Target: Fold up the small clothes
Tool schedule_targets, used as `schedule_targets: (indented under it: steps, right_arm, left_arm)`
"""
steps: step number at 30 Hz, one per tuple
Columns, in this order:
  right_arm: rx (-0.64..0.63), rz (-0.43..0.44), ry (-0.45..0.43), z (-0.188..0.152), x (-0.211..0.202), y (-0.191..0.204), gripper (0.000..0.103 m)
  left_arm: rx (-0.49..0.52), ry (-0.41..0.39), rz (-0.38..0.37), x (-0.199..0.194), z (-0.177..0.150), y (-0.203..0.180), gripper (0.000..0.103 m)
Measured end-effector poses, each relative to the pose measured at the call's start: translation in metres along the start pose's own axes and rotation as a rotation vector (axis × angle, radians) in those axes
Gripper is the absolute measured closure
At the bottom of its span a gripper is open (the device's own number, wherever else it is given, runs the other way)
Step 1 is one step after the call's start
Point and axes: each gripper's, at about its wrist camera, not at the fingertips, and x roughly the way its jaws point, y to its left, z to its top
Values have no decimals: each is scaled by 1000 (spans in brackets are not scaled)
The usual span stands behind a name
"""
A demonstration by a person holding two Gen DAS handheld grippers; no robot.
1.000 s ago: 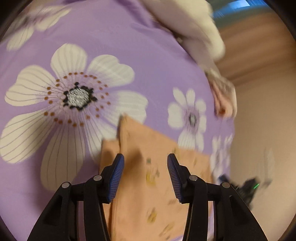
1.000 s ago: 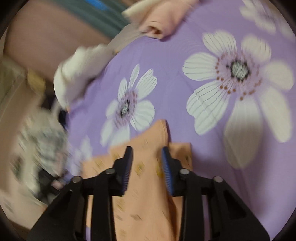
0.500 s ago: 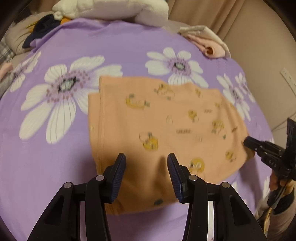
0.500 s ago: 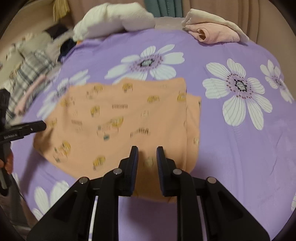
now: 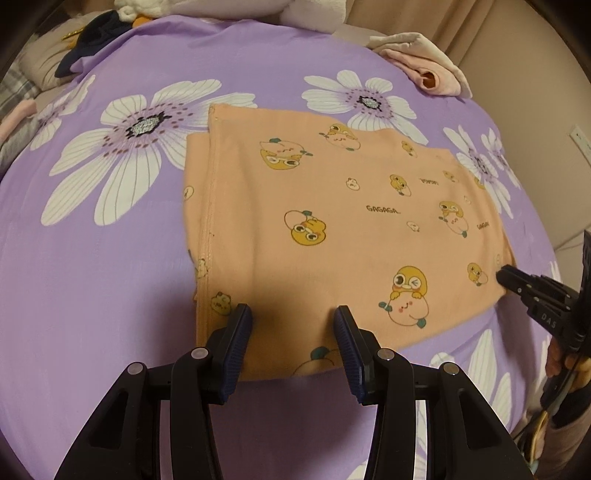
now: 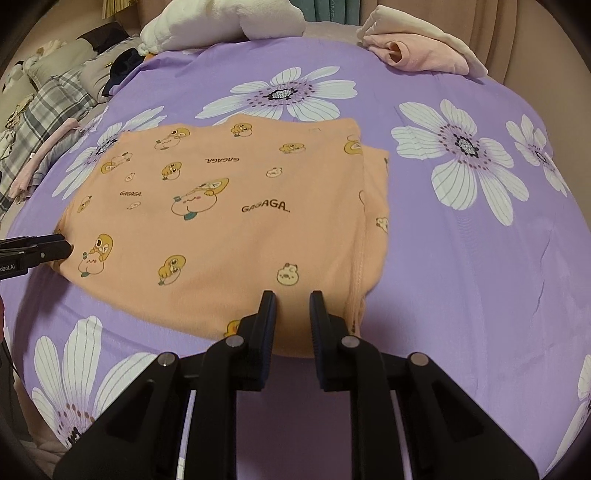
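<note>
My left fingers (image 5: 292, 325) are hanging wide apart and my right fingers (image 6: 292, 310) narrowly apart, both gripping nothing, over the near edge of the folded orange garment (image 5: 332, 229). It is lying flat on the purple flowered bedsheet (image 5: 92, 277), with a pink folded garment (image 6: 417, 55) sitting beyond.

- This is a bedroom in someone's home: a bed fills the view, spread with a purple sheet (image 6: 461, 258) printed with big white daisies.
- White pillows (image 6: 221, 22) sit heaped at the head of the bed, with a folded pink garment (image 6: 417, 51) near them.
- A plaid blanket (image 6: 48, 110) and loose clothes are piled along one side.
- Beige curtains (image 5: 417, 18) hang behind the bed.
- A wall socket (image 5: 581, 142) shows on the plain cream wall beside it.
</note>
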Motion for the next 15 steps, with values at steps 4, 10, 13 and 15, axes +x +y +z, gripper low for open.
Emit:
schedule_targets:
  steps: [4, 10, 13, 15]
  right_arm:
    - [3, 1, 2, -4, 0, -1, 86]
    - [9, 0, 3, -9, -3, -2, 86]
    - [21, 6, 4, -10, -4, -4, 86]
    - [25, 7, 6, -12, -4, -5, 86]
  left_arm:
    - [-8, 2, -1, -1, -3, 0, 57]
    - [-16, 5, -5, -3, -5, 1, 57]
    - [-34, 7, -20, -5, -7, 4, 57]
    - [-43, 8, -29, -6, -7, 6, 57]
